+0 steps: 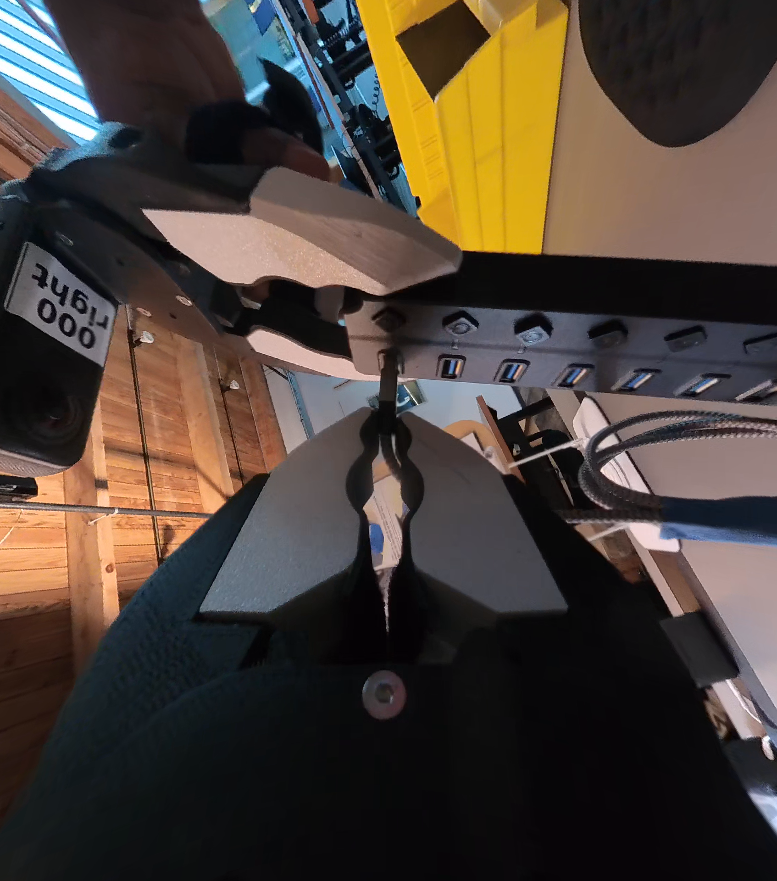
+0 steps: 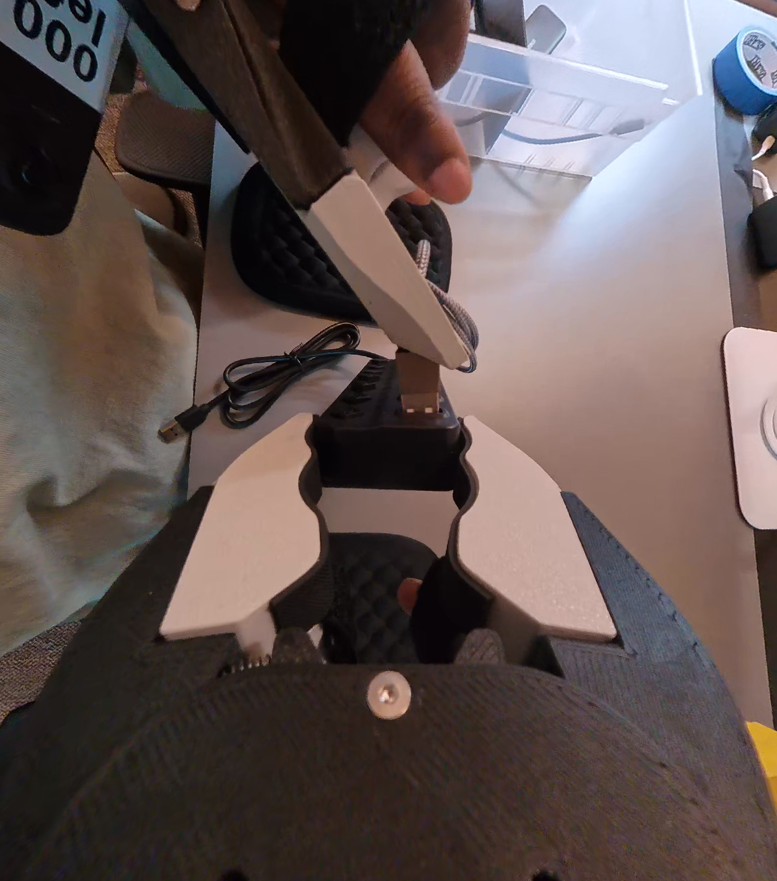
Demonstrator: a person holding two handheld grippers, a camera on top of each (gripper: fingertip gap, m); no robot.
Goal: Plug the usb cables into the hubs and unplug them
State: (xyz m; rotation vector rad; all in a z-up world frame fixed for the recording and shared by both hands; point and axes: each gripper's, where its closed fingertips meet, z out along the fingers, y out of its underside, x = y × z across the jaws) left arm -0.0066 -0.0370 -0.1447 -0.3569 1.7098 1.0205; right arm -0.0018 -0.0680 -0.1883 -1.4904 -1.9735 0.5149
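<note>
The left gripper [image 1: 384,429] is clamped on a plug [image 1: 385,381] seated in the hub's [image 1: 567,353] end port. The hub's end is pinched by the right gripper [image 2: 389,457] (a spare cable [image 2: 277,376] lies at ten o'clock, tape [image 2: 753,66] at one).

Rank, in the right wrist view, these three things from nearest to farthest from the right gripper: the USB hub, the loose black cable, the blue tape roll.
1. USB hub: its end sits between the fingers of the right gripper.
2. Loose black cable: coiled on the table, ahead and to the left.
3. Blue tape roll: far corner, upper right.
</note>
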